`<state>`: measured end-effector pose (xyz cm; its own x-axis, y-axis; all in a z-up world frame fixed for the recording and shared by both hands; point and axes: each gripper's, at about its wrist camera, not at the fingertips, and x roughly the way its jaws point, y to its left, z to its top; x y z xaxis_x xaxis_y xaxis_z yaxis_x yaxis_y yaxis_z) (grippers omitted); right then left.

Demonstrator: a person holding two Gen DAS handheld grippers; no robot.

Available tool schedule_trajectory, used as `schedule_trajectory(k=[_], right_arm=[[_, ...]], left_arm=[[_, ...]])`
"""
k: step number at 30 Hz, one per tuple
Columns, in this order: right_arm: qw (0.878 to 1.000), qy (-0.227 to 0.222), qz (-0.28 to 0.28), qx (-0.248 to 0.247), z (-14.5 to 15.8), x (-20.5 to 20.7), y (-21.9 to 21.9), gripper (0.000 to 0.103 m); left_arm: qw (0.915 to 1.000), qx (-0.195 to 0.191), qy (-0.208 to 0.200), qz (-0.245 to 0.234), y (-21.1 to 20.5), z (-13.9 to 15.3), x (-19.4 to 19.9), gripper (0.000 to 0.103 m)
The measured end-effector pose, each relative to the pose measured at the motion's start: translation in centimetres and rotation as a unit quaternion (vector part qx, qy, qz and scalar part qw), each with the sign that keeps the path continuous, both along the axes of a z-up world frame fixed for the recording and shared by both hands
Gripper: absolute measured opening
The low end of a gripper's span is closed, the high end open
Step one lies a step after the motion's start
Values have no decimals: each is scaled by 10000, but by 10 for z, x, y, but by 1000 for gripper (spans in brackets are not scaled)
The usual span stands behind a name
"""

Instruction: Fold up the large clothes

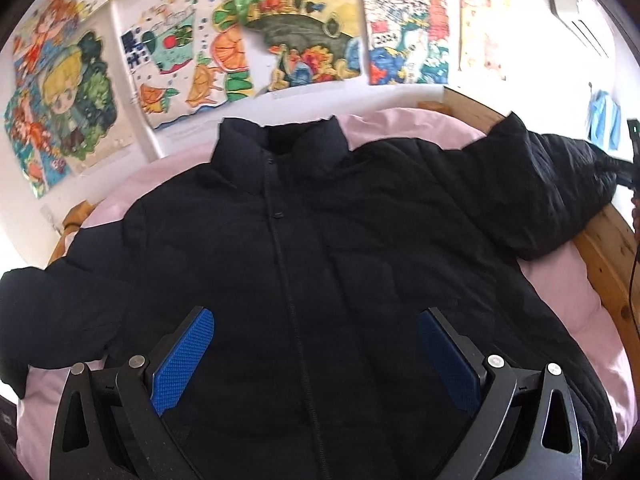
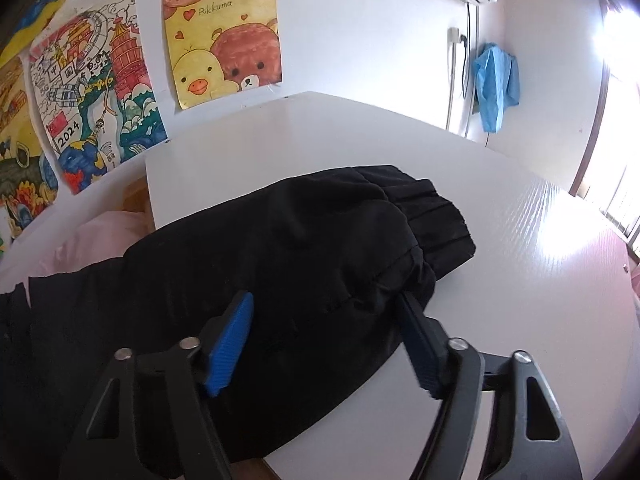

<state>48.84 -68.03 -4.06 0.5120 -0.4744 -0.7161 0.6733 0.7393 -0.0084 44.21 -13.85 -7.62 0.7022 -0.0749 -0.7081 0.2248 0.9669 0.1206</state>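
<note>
Straddling jacket sleeve (image 2: pixel 304 248), right claw (image 2: pixel 326 340) half-open, pads touching fabric; left claw (image 1: pixel 316 360) wide open, holding nothing.

Jacket (image 1: pixel 320 260) lies front-up on the bed (image 1: pixel 568 300), collar toward the wall. Drawings (image 1: pixel 296 28) hang on the wall behind the bed. Its right sleeve (image 2: pixel 312 248) extends off the bed onto the adjoining surface (image 2: pixel 500 280). Left tongs (image 1: pixel 316 352) are above the jacket's lower front. Right tongs (image 2: pixel 326 328) straddle the sleeve near its cuff.
</note>
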Motion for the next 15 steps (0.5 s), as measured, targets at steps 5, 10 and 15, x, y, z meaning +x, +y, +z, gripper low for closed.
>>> schedule_trajectory(k=[5,10,15], right_arm=[[9995,151,112,-264,1,-1,8,22],[9979,-156,215,-583,21,-8,29,8],[9804,-1226,843,-1291,78,-20,102,8]], left_arm=[[9999,-83,-62,131,12,11,0,103],[9992,-348,84,153,31,27,2,103],[9958,-871,223,196,66,47,6,103]])
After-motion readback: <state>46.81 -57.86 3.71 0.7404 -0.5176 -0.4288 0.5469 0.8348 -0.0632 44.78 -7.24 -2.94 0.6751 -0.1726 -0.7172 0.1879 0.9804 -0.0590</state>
